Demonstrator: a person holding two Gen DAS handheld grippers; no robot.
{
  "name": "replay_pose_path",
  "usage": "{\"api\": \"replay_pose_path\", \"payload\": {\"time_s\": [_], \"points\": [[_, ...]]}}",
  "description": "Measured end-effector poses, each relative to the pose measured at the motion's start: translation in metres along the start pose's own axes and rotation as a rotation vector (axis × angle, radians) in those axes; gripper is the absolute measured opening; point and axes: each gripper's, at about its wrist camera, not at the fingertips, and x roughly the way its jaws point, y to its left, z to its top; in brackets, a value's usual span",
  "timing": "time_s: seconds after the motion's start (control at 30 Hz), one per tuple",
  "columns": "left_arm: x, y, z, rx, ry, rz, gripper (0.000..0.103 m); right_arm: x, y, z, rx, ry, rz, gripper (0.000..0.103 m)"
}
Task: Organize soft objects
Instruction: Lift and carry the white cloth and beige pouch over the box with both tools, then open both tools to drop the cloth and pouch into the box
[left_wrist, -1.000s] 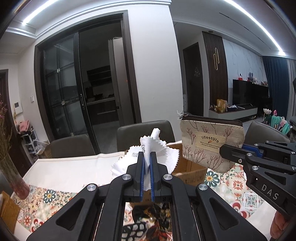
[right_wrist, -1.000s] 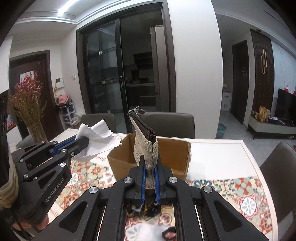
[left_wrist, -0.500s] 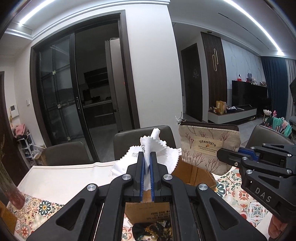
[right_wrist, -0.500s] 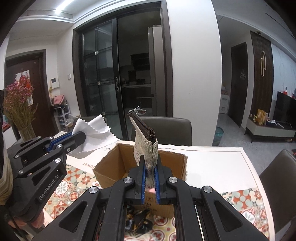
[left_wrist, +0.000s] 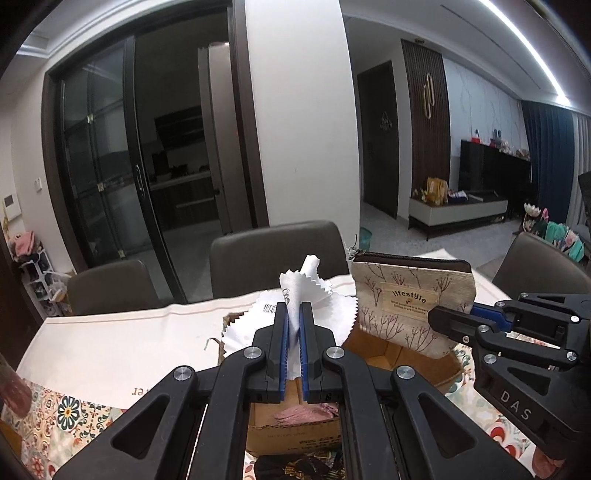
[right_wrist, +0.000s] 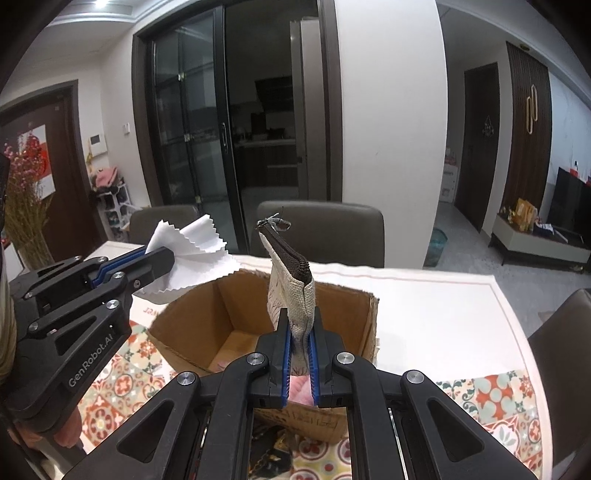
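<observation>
Left hand-held gripper (left_wrist: 293, 314) pinches a cloth (left_wrist: 295, 295) above the box (right_wrist: 236, 306); right hand-held gripper (right_wrist: 298, 332) pinches a pouch (right_wrist: 291, 288) over it, something pink inside.

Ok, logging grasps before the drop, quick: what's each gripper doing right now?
Left gripper: shut on the white cloth.
Right gripper: shut on the zip pouch, above the cardboard box.
</observation>
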Motion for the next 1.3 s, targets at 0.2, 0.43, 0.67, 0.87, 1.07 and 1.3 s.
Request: {"api": "replay_pose_path", "payload": {"time_s": [0.2,0.43,0.67,0.87,1.07,1.3], "points": [[0.03,0.0,-0.003,0.006,0.066,-0.003,0.008,0.026,-0.006,-0.004,-0.003,0.065,-0.005,0.009],[0.054,-0.003,-0.009,0.023,0.139,-0.023,0.008,0.052,-0.009,-0.011,-0.016,0.138,-0.011,0.009],[0.062,-0.006,-0.015,0.038,0.177,-0.04,0.025,0.066,-0.011,-0.015,-0.014,0.181,-0.002,0.011],[0.058,-0.002,-0.019,0.037,0.173,-0.038,0.038,0.066,-0.01,-0.013,-0.024,0.181,-0.013,0.039],[0.044,0.003,-0.018,0.028,0.15,-0.03,0.044,0.054,-0.009,-0.008,-0.018,0.154,-0.036,0.042],[0.009,0.007,-0.016,0.034,0.1,0.003,0.045,0.024,-0.006,-0.001,-0.021,0.086,-0.073,0.049]]}}
